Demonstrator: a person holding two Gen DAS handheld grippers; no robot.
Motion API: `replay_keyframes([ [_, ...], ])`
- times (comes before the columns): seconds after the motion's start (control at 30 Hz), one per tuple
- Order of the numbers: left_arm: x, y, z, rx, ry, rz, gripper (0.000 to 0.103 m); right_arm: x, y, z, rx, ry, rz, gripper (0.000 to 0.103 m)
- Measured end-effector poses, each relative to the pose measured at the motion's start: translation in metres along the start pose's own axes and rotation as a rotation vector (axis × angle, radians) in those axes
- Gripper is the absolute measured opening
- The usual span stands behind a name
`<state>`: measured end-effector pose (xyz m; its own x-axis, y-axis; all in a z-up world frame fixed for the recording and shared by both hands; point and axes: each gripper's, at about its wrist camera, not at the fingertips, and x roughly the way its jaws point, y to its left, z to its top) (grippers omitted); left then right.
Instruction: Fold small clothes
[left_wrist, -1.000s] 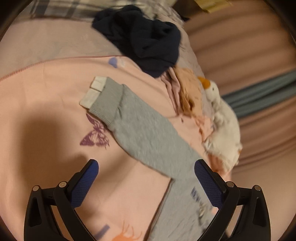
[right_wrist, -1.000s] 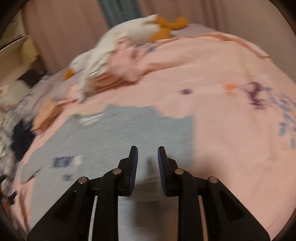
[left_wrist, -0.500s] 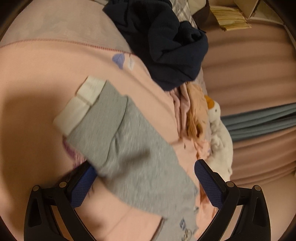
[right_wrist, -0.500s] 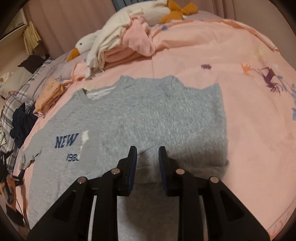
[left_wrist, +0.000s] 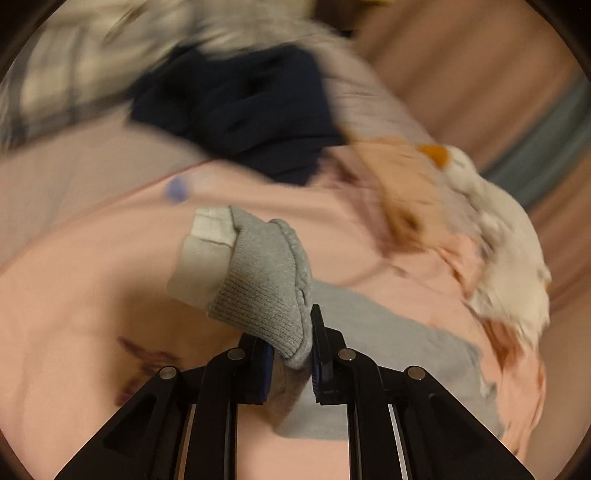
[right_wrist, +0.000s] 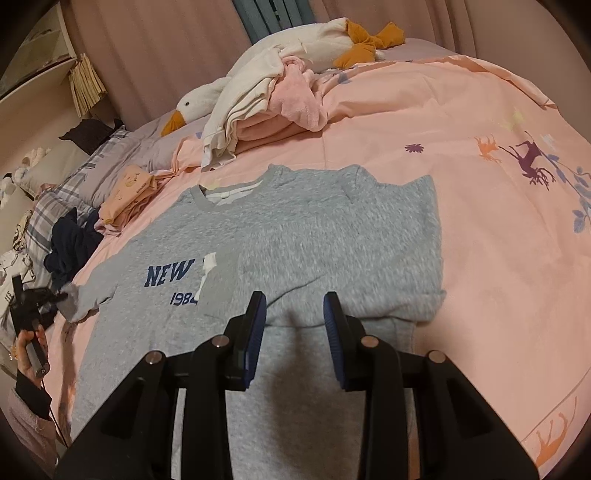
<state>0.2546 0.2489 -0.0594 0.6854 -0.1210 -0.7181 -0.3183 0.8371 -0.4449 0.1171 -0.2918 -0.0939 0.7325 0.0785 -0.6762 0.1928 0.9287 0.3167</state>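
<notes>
Grey sweatshirt (right_wrist: 295, 236): flat on the pink bedspread (right_wrist: 480, 221), right sleeve already folded across the chest. Soft, light, limp knit; best taken by the ribbed cuff (left_wrist: 258, 291). Left gripper (left_wrist: 291, 354) clamped on that cuff at near left; right gripper (right_wrist: 295, 321) parted, empty, above the hem.

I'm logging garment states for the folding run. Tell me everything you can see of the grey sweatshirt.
The grey sweatshirt lies front-up on the pink bedsheet. It looks like soft heathered knit, with navy print reading "NEW" and "198", partly covered, and a white lining at the neckline. One sleeve is folded across the chest. The other sleeve's ribbed cuff, with a white inner cuff, is lifted and pinched in the left gripper. The right gripper hangs open above the lower body.
</notes>
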Motion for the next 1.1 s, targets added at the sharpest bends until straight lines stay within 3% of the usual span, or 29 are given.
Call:
replay_keyframes([
  [0.23,-0.023,-0.125,-0.043,0.328,-0.015,-0.101,0.014,-0.012,-0.009,-0.013,0.031,-0.017,0.045,0.035],
  [0.4,-0.008,-0.196,-0.101,0.515,0.073,-0.152,0.014,-0.016,-0.017,-0.023,0.039,-0.018,0.064,0.036],
  [0.57,0.023,-0.24,-0.16,0.66,0.17,-0.109,0.014,-0.018,-0.027,-0.029,0.073,-0.012,0.093,0.036],
  [0.67,0.036,-0.246,-0.188,0.729,0.241,-0.079,0.016,-0.019,-0.031,-0.032,0.095,-0.015,0.103,0.041],
  [0.7,0.038,-0.249,-0.195,0.748,0.265,-0.086,0.027,-0.02,-0.032,-0.033,0.098,-0.016,0.107,0.044],
  [0.73,0.04,-0.251,-0.202,0.769,0.295,-0.1,0.048,-0.021,-0.032,-0.033,0.101,-0.015,0.113,0.044],
  [0.8,0.037,-0.253,-0.211,0.796,0.315,-0.137,0.07,-0.021,-0.033,-0.034,0.107,-0.01,0.128,0.045],
  [0.93,0.015,-0.245,-0.211,0.804,0.28,-0.163,0.07,-0.016,-0.022,-0.031,0.105,0.018,0.176,0.046],
  [1.1,-0.007,-0.204,-0.194,0.736,0.244,-0.157,0.07,0.005,0.01,-0.018,0.108,0.096,0.316,0.046],
])
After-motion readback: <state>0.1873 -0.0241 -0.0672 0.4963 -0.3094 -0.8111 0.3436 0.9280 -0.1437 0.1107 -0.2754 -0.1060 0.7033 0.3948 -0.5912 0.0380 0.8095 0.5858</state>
